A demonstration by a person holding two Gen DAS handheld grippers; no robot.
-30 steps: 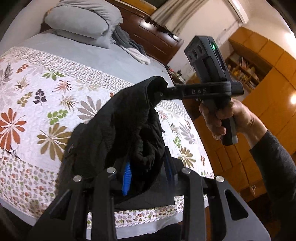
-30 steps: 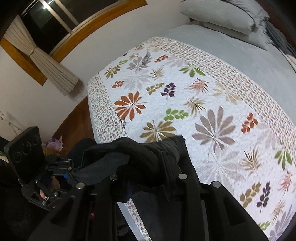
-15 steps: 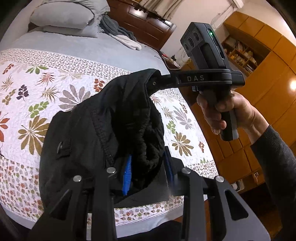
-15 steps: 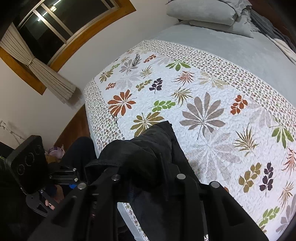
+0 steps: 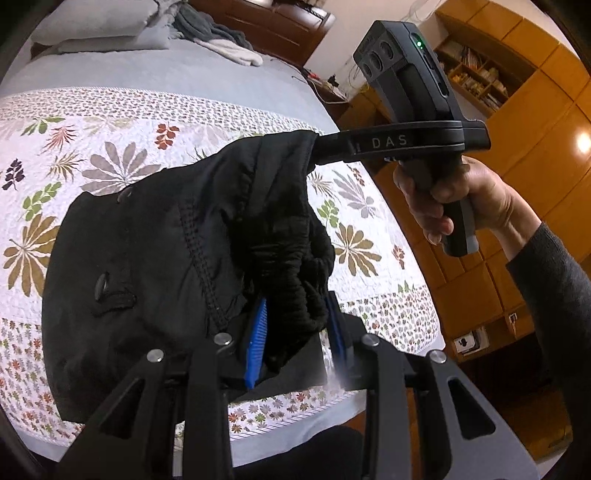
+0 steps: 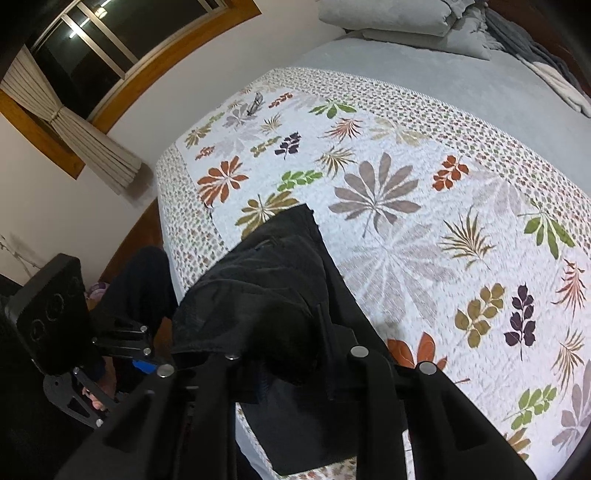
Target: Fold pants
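Observation:
Black pants (image 5: 155, 258) hang bunched over the near edge of the bed, held up by both grippers at the waistband. My left gripper (image 5: 295, 332) is shut on the gathered waistband between its blue pads (image 5: 255, 343). My right gripper (image 5: 314, 147), seen in the left wrist view, is shut on another part of the waistband, higher and farther over the bed. In the right wrist view the pants (image 6: 273, 295) cover the right gripper's fingers, and the left gripper (image 6: 144, 363) shows at lower left.
The bed carries a white leaf-patterned quilt (image 6: 406, 192) with a grey sheet (image 5: 147, 70) and pillows (image 5: 99, 26) behind. Loose clothes (image 5: 218, 37) lie near the headboard. Wooden cabinets (image 5: 517, 147) stand to the right, a window and curtain (image 6: 96, 147) to the left.
Both grippers have carried the pants farther over the quilt; more of the black fabric now spreads toward the bed's left. Both grips stayed shut.

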